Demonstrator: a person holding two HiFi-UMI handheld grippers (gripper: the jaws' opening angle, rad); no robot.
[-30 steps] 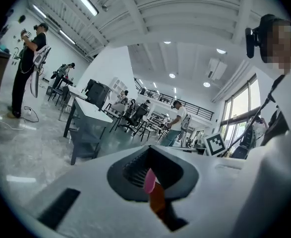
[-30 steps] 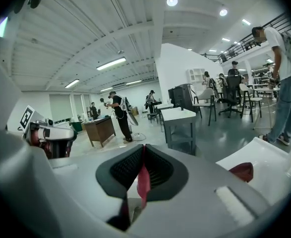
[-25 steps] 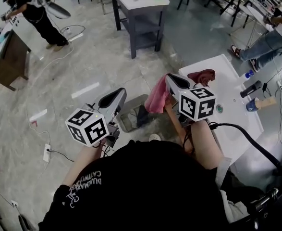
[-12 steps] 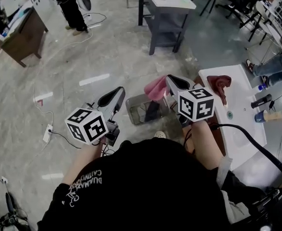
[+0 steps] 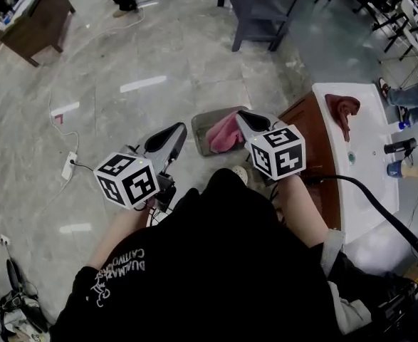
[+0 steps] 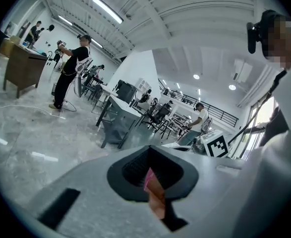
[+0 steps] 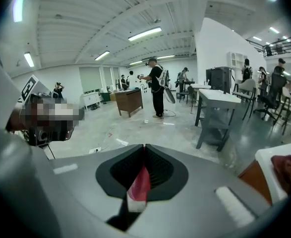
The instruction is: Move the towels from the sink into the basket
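Observation:
In the head view my right gripper (image 5: 246,122) is shut on a pink towel (image 5: 225,133), which hangs over the grey basket (image 5: 202,128) on the floor. In the right gripper view its jaws (image 7: 144,148) are together with a strip of the pink towel (image 7: 140,185) pinched between them. A dark red towel (image 5: 342,110) lies draped in the white sink (image 5: 362,184) at the right, also seen in the right gripper view as the red towel (image 7: 285,166). My left gripper (image 5: 170,139) is left of the basket, shut, with nothing hanging from it.
The sink sits on a brown cabinet (image 5: 305,130). A cup (image 5: 399,169) and a dark tap (image 5: 398,147) stand at its far side. A grey table (image 5: 265,9) is behind the basket, a brown desk (image 5: 34,20) far left. A power strip (image 5: 69,167) and cables lie on the floor.
Both grippers swung left and down, away from the sink. The pink towel went with the right gripper and now hangs over the basket instead of beside the sink.

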